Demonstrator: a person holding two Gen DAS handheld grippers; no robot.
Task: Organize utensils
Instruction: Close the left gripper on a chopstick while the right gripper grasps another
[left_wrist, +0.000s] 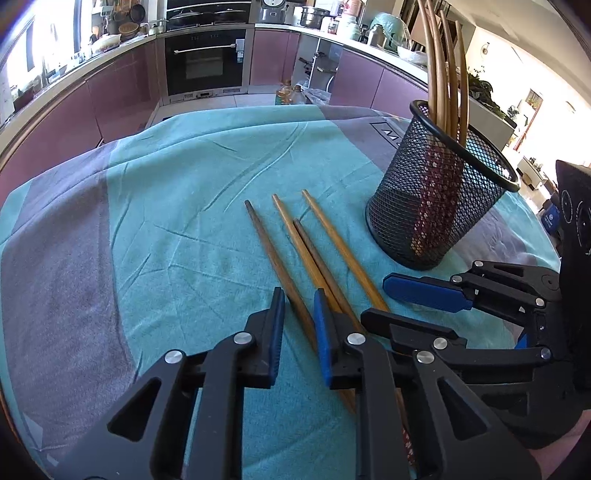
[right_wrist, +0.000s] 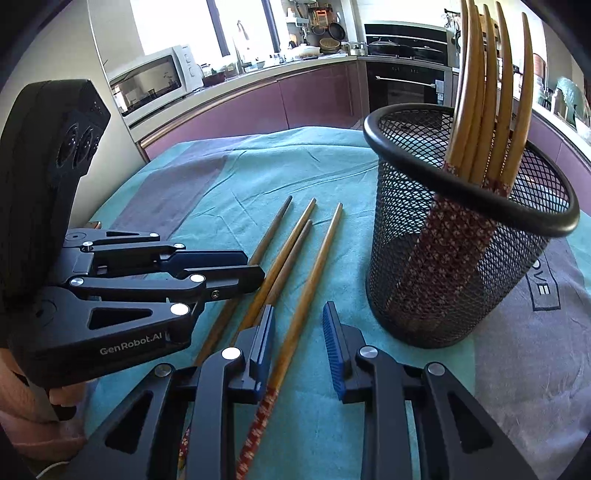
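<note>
Several loose wooden chopsticks lie side by side on the teal cloth. My left gripper straddles the darkest, leftmost chopstick; its blue pads stand a little apart and do not press it. In the right wrist view the left gripper reaches in from the left over that same stick. My right gripper straddles the rightmost chopstick, whose end is red-patterned, with gaps on both sides. A black mesh cup stands upright at the right and holds several chopsticks.
The table's far edge drops to a kitchen floor with oil bottles. Purple cabinets, an oven and a microwave line the back. A person's hand holds the left gripper. The right gripper sits close beside the left.
</note>
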